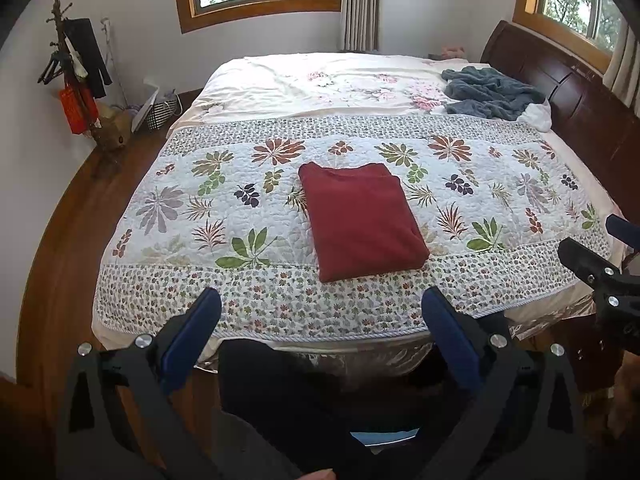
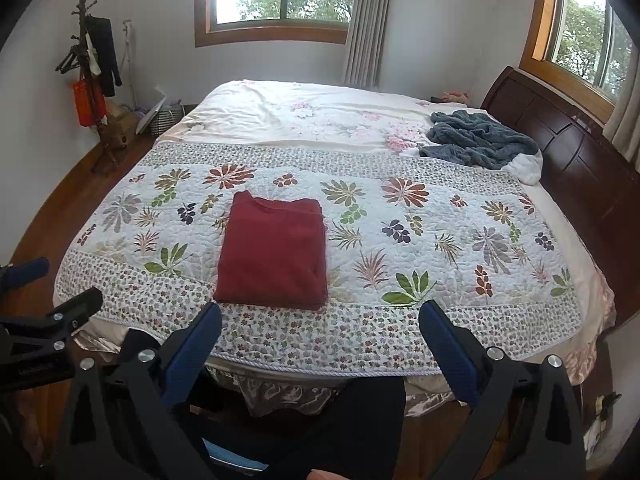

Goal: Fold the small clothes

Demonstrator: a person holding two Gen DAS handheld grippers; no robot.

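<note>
Red garment (image 1: pixel 362 222) lies folded on the quilt (image 1: pixel 224 200); left gripper (image 1: pixel 320 312) and right gripper (image 2: pixel 320 320) apparently empty, jaws apart.

The quilt (image 1: pixel 224 184) lies bare all round the folded red garment (image 1: pixel 360 220), open to approach from every side. Far right, a crumpled grey blanket (image 1: pixel 488 94) and the headboard (image 1: pixel 560 92) block passage.

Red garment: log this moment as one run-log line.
red garment folded, flat on floral quilt | left gripper open, empty | right gripper open, empty | both back from the bed edge
</note>
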